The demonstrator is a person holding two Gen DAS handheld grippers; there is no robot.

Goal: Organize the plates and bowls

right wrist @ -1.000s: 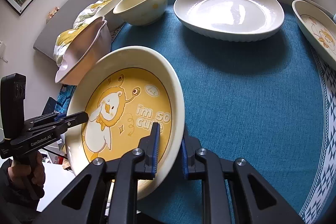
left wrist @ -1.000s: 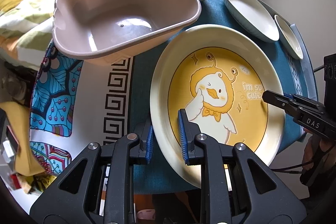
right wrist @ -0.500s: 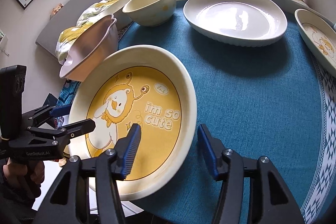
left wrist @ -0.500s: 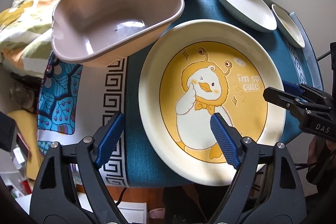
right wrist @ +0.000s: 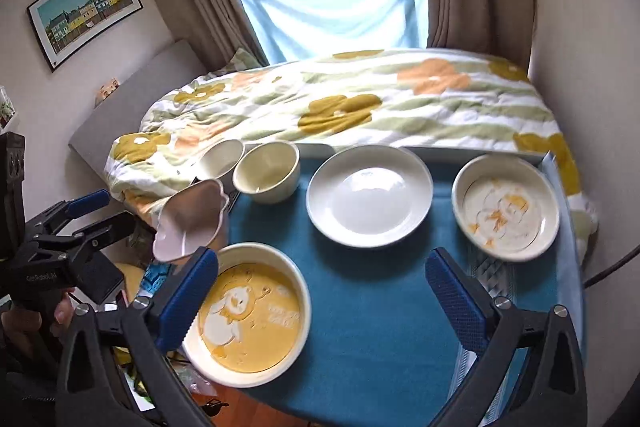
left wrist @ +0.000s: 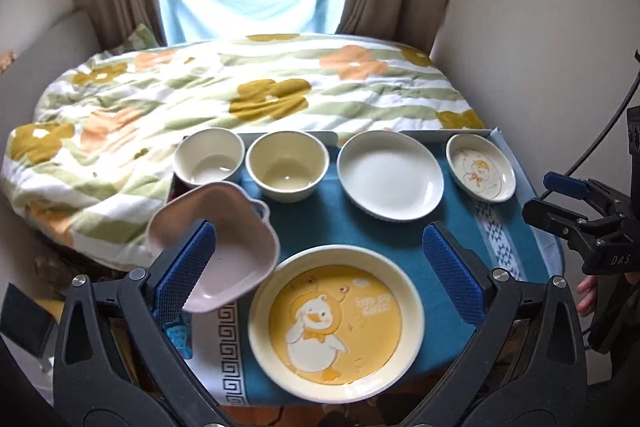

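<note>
The big yellow duck plate (left wrist: 336, 327) (right wrist: 252, 315) lies flat at the near edge of the teal-clothed table (left wrist: 360, 227). A tilted pink bowl (left wrist: 224, 247) (right wrist: 192, 223) sits to its left. Along the far edge stand two cream bowls (left wrist: 210, 157) (left wrist: 286, 165), a white plate (left wrist: 390, 179) (right wrist: 370, 195) and a small duck dish (left wrist: 480, 167) (right wrist: 506, 207). High above the duck plate, my left gripper (left wrist: 318, 259) and my right gripper (right wrist: 322, 291) have their jaws opening wide, with nothing between them. Each one shows in the other's view, the right gripper (left wrist: 576, 211) and the left gripper (right wrist: 80, 215).
A bed with a flowered quilt (left wrist: 256, 91) butts against the table's far side. A wall (left wrist: 540, 67) runs close along the right. Curtains and a window stand behind the bed. A patterned cloth (left wrist: 220, 347) hangs at the table's near left corner.
Both grippers, shut on the duck plate's rim a second ago, have let go, opened wide and risen well above the table. The plate now lies flat.
</note>
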